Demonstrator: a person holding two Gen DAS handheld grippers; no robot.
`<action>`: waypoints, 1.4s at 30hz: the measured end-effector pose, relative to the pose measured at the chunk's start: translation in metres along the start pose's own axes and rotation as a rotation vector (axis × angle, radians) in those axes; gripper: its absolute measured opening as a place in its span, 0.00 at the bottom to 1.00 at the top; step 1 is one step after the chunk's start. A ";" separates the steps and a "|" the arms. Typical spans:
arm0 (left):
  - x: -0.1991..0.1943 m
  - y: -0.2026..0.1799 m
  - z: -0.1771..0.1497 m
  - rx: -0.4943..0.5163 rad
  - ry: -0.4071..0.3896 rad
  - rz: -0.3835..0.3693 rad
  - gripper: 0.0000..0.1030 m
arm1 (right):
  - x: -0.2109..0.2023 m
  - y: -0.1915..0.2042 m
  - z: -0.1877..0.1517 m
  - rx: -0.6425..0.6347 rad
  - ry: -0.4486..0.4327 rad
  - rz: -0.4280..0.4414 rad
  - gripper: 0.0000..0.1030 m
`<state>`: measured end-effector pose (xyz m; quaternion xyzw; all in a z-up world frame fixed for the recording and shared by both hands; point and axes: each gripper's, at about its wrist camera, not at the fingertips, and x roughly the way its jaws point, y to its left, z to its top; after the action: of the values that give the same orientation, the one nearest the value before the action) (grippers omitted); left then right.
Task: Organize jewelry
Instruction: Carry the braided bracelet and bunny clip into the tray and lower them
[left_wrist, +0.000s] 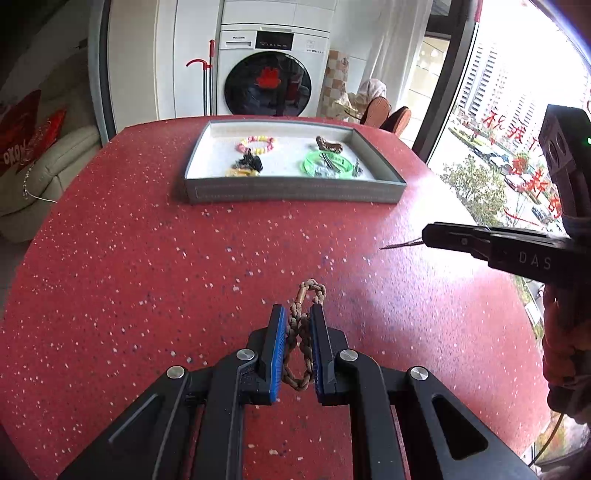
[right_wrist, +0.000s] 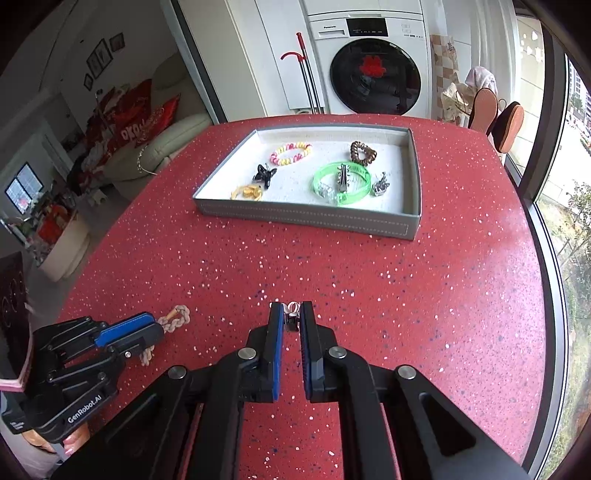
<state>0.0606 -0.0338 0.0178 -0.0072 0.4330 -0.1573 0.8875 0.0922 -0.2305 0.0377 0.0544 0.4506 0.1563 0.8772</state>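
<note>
My left gripper (left_wrist: 298, 314) is shut on a braided tan rope bracelet (left_wrist: 301, 332), held low over the red speckled table (left_wrist: 147, 258); the bracelet also shows in the right wrist view (right_wrist: 177, 316) sticking out past the left gripper (right_wrist: 153, 326). My right gripper (right_wrist: 291, 314) is shut on a small silver and black hair clip (right_wrist: 291, 314); in the left wrist view the right gripper (left_wrist: 428, 234) sits at the right with a thin dark piece poking out. A grey tray (right_wrist: 306, 218) at the far side holds several jewelry pieces.
In the tray lie a pink-yellow bead bracelet (right_wrist: 291, 152), a brown coil tie (right_wrist: 362, 152), a green band (right_wrist: 341, 181), a black clip (right_wrist: 264, 173) and a yellow piece (right_wrist: 246, 192). The table edge runs along a window (right_wrist: 554, 221) on the right.
</note>
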 end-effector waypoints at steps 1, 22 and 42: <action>0.000 0.001 0.004 -0.002 -0.006 0.002 0.31 | -0.001 0.000 0.003 0.000 -0.004 0.002 0.09; 0.020 0.024 0.096 -0.012 -0.079 0.049 0.31 | 0.012 -0.018 0.088 0.022 -0.064 0.001 0.09; 0.112 0.023 0.177 0.003 -0.043 0.096 0.31 | 0.080 -0.091 0.145 0.126 -0.059 -0.116 0.09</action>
<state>0.2680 -0.0661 0.0393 0.0116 0.4135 -0.1151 0.9031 0.2731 -0.2846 0.0396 0.0879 0.4358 0.0746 0.8926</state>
